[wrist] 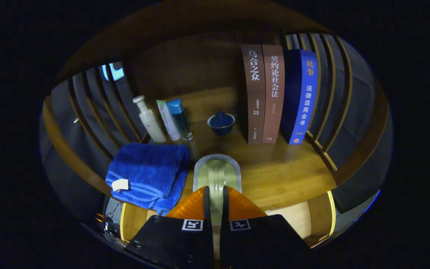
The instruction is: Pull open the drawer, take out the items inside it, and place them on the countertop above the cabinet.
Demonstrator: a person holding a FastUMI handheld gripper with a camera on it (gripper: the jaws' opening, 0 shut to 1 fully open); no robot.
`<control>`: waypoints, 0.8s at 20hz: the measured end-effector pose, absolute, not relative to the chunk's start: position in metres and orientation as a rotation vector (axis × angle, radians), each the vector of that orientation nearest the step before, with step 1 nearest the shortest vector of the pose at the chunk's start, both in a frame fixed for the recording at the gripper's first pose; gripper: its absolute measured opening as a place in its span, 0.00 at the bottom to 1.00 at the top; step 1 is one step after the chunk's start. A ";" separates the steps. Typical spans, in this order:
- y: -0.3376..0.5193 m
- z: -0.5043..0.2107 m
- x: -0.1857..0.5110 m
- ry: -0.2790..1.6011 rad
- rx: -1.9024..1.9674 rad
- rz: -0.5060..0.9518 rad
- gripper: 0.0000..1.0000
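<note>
At the bottom centre of the frame we see the gripper (pixel 215 194), its two fingers drawn close together and pressing on a pale, rounded item (pixel 217 173) with a grey rim that stands up between them. We cannot make out what the item is; it may be a small dish or a lid held on edge. Under the fingers, at the lower right, pale wood of the open drawer (pixel 293 220) shows below the countertop's front edge.

Just left of the fingers a folded blue towel (pixel 146 172) lies on the countertop (pixel 286 168), a white tag at its near corner.

Beyond the towel, left of centre, three toiletry items lean together: a white pump bottle (pixel 149 120), a white tube (pixel 167 119) and a clear bottle with a blue cap (pixel 180 118).

At mid-frame, beyond the held item, a dark blue lidded cup (pixel 221 123) sits on the wood.

To its right three books stand upright, touching: two brown (pixel 264 93) and one blue (pixel 301 97).

Slatted side rails (pixel 95 108) close the shelf at the upper left and upper right.
</note>
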State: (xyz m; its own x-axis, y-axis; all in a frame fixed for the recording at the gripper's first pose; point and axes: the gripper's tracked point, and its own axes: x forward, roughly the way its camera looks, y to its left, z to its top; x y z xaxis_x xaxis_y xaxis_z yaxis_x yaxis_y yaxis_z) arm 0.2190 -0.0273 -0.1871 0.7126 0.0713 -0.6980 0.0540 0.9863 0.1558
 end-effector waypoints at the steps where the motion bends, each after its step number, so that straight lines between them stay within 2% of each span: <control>1: -0.029 -0.191 0.228 0.786 0.162 0.008 0.12; 9: -0.031 -0.203 0.272 0.828 0.125 -0.002 0.13; 11: -0.032 -0.211 0.274 0.834 0.140 -0.017 0.21; 12: -0.033 -0.214 0.274 0.844 0.154 -0.018 0.25; 16: -0.030 -0.228 0.268 0.850 0.192 -0.009 0.67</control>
State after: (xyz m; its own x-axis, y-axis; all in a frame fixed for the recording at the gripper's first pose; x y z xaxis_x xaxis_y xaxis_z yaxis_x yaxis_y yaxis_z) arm 0.2677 -0.0303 -0.2277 0.6609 0.0691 -0.7472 0.0841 0.9827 0.1653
